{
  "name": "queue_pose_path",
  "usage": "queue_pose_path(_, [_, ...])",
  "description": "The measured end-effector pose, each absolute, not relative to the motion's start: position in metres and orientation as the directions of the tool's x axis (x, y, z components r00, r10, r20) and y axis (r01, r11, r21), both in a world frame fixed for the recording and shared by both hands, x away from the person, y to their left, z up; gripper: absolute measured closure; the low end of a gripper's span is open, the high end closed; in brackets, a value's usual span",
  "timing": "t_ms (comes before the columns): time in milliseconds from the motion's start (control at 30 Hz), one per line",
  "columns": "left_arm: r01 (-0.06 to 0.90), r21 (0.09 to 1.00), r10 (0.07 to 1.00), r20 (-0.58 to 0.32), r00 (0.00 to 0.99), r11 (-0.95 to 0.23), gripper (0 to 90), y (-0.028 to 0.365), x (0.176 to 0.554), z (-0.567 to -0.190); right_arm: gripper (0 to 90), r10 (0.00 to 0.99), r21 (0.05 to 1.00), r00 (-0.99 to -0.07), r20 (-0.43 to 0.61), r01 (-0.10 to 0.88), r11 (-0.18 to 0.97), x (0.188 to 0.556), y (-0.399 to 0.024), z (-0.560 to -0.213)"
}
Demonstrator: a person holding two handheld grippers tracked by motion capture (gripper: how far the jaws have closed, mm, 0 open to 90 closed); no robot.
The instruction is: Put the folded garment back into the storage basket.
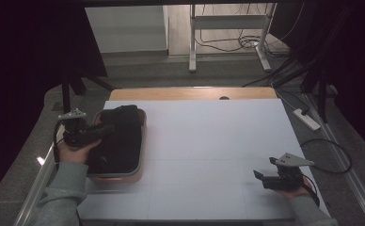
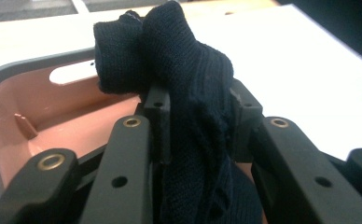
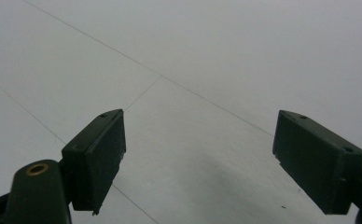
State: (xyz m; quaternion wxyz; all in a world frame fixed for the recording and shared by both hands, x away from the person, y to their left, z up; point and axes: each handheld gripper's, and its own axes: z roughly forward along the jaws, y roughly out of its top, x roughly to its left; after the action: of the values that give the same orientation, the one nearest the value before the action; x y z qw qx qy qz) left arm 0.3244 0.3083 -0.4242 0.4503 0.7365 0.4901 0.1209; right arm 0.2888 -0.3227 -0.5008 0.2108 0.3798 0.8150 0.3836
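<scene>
Left claw (image 2: pixel 195 109) clenched on dark knitted cloth (image 2: pixel 188 70), bunched and ribbed, over pink tray (image 2: pixel 11 107).

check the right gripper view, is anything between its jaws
No, the right gripper stands open over the bare white table with nothing between its jaws.

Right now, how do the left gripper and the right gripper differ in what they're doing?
The left gripper is shut on a dark knitted cloth; the right gripper is open with nothing between its jaws. The left gripper sits over the pink tray at the table's left edge, while the right gripper is over the bare white table near the right front corner. Both have black jaws and are hand-held.
</scene>
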Motion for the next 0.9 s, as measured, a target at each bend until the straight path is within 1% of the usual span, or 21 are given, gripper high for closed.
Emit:
queue_pose_path(100, [0.640,0.757,0.846,-0.250,0.470,-0.132,66.4,0.305,0.332,-0.427,17.9,0.780,0.785,-0.623,-0.052,0.457,0.418,0.289,-0.323,-0.501])
queue_pose_path(433, [0.702,0.685,0.867,-0.214,0.450,-0.195,66.2,0.292,0.352,-0.434,18.0,0.778,0.784,-0.626,-0.052,0.458,0.420,0.289,-0.322,-0.501])
queue_pose_path(667, [0.747,0.637,0.886,-0.218,0.409,-0.188,64.5,0.291,0.362,-0.440,18.0,0.778,0.783,-0.626,-0.052,0.458,0.421,0.289,-0.322,-0.501])
queue_pose_path(733, [0.754,0.630,0.893,-0.211,0.397,-0.186,63.6,0.291,0.364,-0.441,18.0,0.778,0.783,-0.626,-0.053,0.457,0.421,0.289,-0.322,-0.501])
queue_pose_path(833, [0.759,0.628,0.901,-0.210,0.379,-0.172,58.3,0.293,0.365,-0.442,18.1,0.779,0.783,-0.625,-0.052,0.458,0.421,0.289,-0.322,-0.501])
queue_pose_path(900, [0.759,0.626,0.900,-0.209,0.381,-0.176,57.6,0.293,0.364,-0.442,18.2,0.778,0.783,-0.626,-0.053,0.458,0.421,0.289,-0.322,-0.501])
